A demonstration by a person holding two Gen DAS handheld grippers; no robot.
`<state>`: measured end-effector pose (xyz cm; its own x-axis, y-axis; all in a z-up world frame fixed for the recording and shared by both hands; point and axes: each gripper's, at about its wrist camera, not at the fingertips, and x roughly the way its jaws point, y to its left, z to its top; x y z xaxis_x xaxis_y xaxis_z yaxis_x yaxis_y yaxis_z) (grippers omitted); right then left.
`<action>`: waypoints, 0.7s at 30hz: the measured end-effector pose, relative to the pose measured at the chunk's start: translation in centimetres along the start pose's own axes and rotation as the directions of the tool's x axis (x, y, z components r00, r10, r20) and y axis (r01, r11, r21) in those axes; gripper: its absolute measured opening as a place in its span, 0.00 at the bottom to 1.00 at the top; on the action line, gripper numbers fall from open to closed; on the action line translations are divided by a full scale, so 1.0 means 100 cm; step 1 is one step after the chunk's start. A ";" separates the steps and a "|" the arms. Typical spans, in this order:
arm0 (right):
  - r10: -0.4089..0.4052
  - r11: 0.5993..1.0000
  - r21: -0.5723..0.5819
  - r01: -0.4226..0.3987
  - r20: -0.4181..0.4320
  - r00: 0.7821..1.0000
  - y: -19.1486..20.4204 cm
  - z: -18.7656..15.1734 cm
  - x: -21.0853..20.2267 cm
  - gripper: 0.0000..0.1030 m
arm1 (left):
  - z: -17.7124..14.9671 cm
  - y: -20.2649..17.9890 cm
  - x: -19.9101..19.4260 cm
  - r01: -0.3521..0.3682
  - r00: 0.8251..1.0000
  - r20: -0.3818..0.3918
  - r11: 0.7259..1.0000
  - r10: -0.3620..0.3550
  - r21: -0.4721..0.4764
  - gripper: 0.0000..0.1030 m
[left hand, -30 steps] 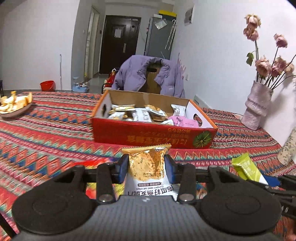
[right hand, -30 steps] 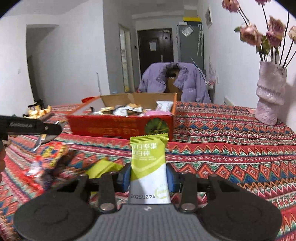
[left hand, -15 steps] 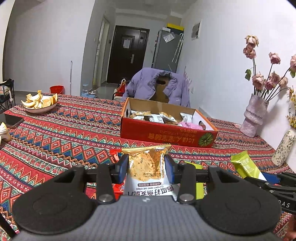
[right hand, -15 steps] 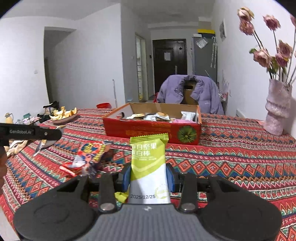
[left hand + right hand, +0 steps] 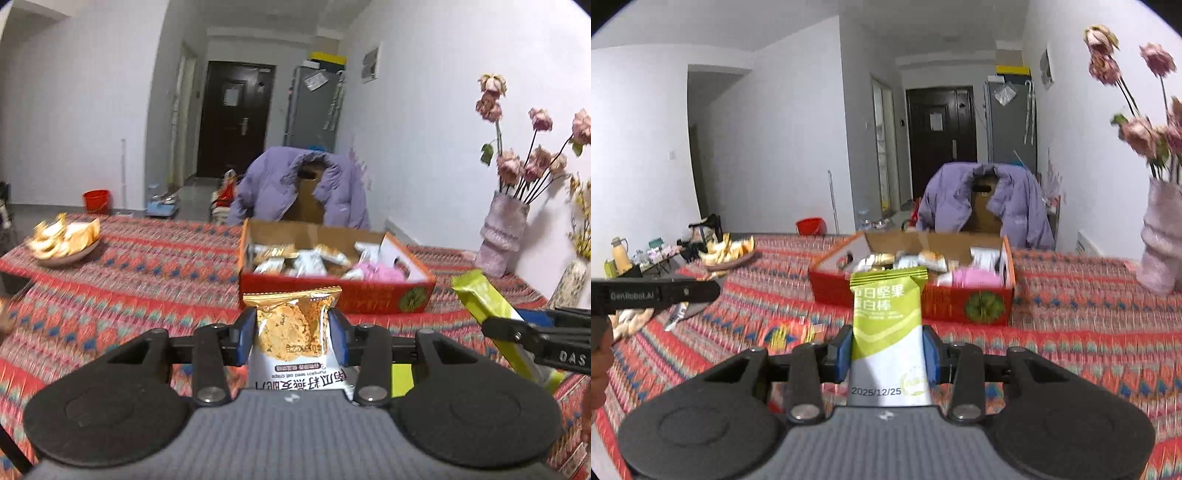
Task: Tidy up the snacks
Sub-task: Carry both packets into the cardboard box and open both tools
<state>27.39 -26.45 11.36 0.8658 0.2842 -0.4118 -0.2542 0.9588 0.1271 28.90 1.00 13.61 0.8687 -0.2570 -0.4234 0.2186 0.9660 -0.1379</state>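
Two packets are now riding higher above the worktop [image 5: 1071,325], nearer the red box [image 5: 945,302]: left gripper [image 5: 291,334] fingers are clamping the oat-crisp packet [image 5: 291,328], right gripper [image 5: 888,349] fingers the green bar [image 5: 886,317], ready for dropping in.

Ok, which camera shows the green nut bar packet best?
The right wrist view: the green nut bar packet faces the lens between the right gripper fingers, print readable. The left wrist view shows it only edge-on, at far right.

Two grippers [image 5: 291,334] [image 5: 888,352] (each gripping one packet), one box [image 5: 332,291]
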 end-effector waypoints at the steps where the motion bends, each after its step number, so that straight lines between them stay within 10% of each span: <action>1: 0.011 1.000 0.013 -0.011 0.008 1.000 -0.005 0.011 0.008 0.37 | 0.009 0.001 0.008 0.010 1.000 0.001 1.000 -0.010 -0.003 0.41; 10: 0.073 0.957 0.285 -0.046 -0.087 0.994 -0.089 0.102 0.165 0.37 | 0.087 0.007 0.154 0.121 0.984 -0.129 0.992 -0.126 -0.048 0.41; 21: -0.095 0.917 0.338 0.212 -0.331 0.939 -0.132 0.094 0.348 0.40 | 0.088 -0.006 0.334 -0.008 0.948 -0.317 0.999 0.024 0.051 0.44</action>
<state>64.91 -29.30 3.86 0.6947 0.1775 -0.6970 0.0963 0.9374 0.3347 61.68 -7.91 7.45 0.6881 -0.2291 -0.6885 0.2338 0.9682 -0.0886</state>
